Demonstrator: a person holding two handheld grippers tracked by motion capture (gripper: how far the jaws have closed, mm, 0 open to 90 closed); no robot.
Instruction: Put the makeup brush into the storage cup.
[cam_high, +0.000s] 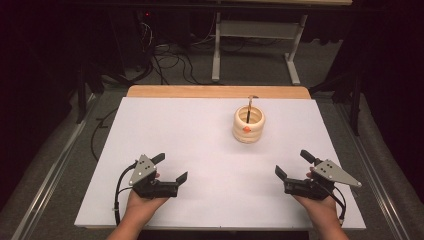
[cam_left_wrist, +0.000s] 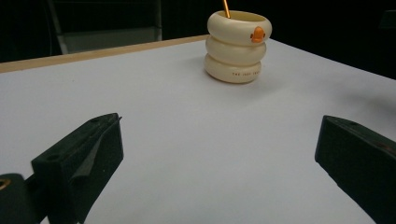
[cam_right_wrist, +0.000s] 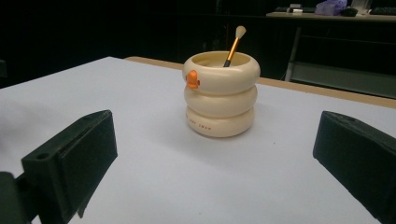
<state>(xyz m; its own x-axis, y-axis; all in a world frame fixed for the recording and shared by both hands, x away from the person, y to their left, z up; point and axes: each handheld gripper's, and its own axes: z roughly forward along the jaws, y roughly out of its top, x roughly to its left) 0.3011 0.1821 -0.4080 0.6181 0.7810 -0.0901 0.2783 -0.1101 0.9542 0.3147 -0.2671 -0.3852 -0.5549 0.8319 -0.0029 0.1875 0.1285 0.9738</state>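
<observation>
Showing small dark lettering, partly legible, on cream holder (cam_left_wrist: 237, 45).

The white worktop (cam_high: 215, 165) is brightly and evenly lit from above, the surroundings dark. Near the lens the jaws blur; beyond them, soft shadows and sharper focus.
</observation>
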